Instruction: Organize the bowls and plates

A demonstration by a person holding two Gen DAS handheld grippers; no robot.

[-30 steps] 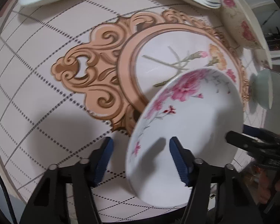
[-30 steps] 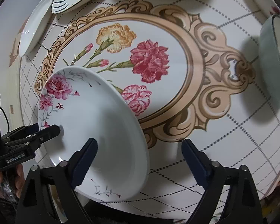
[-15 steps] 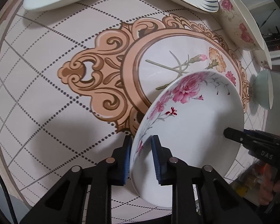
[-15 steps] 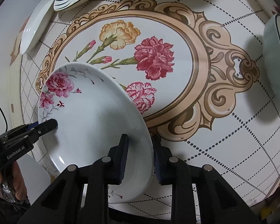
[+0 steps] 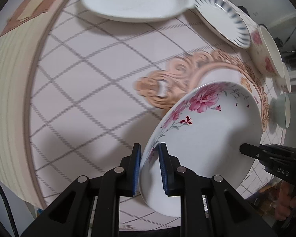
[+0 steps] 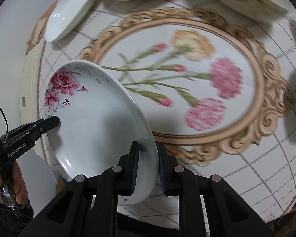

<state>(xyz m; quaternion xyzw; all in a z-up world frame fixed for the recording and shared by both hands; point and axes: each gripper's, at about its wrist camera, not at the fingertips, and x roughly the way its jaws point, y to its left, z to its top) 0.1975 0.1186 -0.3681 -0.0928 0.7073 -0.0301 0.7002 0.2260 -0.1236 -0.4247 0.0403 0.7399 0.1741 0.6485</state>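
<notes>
A white plate with pink roses (image 5: 205,138) is held off the table by both grippers. My left gripper (image 5: 149,165) is shut on its left rim. My right gripper (image 6: 147,162) is shut on the opposite rim of the same plate (image 6: 92,122). The right gripper's finger shows at the plate's far edge in the left wrist view (image 5: 252,151), and the left gripper's finger shows likewise in the right wrist view (image 6: 49,123). A plain white plate (image 5: 134,0) and a blue-striped plate (image 5: 223,17) lie at the table's far side.
A floral bowl (image 5: 266,53) and a pale green bowl (image 5: 286,110) stand at the right in the left wrist view. The round table has a carnation-patterned cloth (image 6: 187,75). Its edge (image 5: 29,102) curves at the left.
Both grippers closed on the rose plate's rims, then lifted it. The view now shows more of the table's far side and left edge.
</notes>
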